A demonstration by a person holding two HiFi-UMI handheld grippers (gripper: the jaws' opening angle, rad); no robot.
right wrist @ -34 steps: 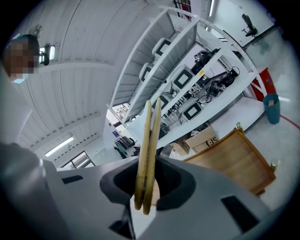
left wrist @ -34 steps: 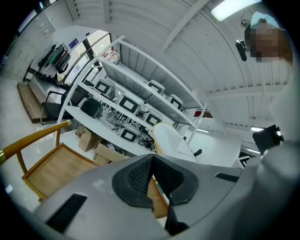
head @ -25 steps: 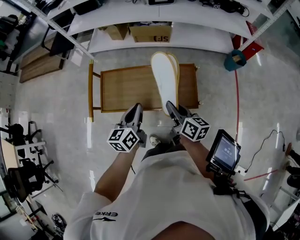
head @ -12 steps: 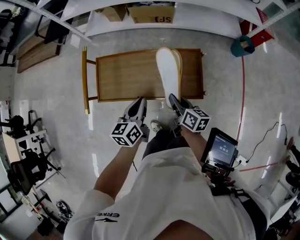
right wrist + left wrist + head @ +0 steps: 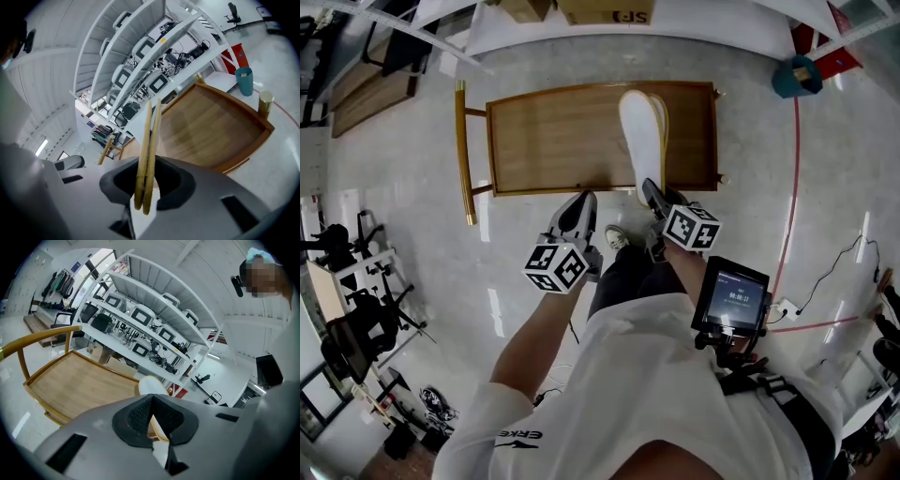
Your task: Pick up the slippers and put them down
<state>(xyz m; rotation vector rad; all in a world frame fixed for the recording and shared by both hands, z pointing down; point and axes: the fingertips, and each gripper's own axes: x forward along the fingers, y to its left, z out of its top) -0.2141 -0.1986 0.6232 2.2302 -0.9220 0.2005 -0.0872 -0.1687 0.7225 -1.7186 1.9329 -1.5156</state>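
Over the right half of the low wooden table, the slippers are held as a pair, pressed flat against each other with a white sole facing up. They reach from the table's near edge toward its far edge. Whether they touch the tabletop cannot be told.

The right gripper is clenched on the heel end of the pair. In the right gripper view, both slippers stand edge-on between the jaws of the right gripper, and the pads press on them from either side.

The left gripper hangs just outside the near edge, near the middle of that edge and left of the slippers. The left gripper view shows the jaw tips of the left gripper together and grasping nothing.

A teal bin stands on the floor beyond the far right corner. A brass-coloured rail runs along the left edge.
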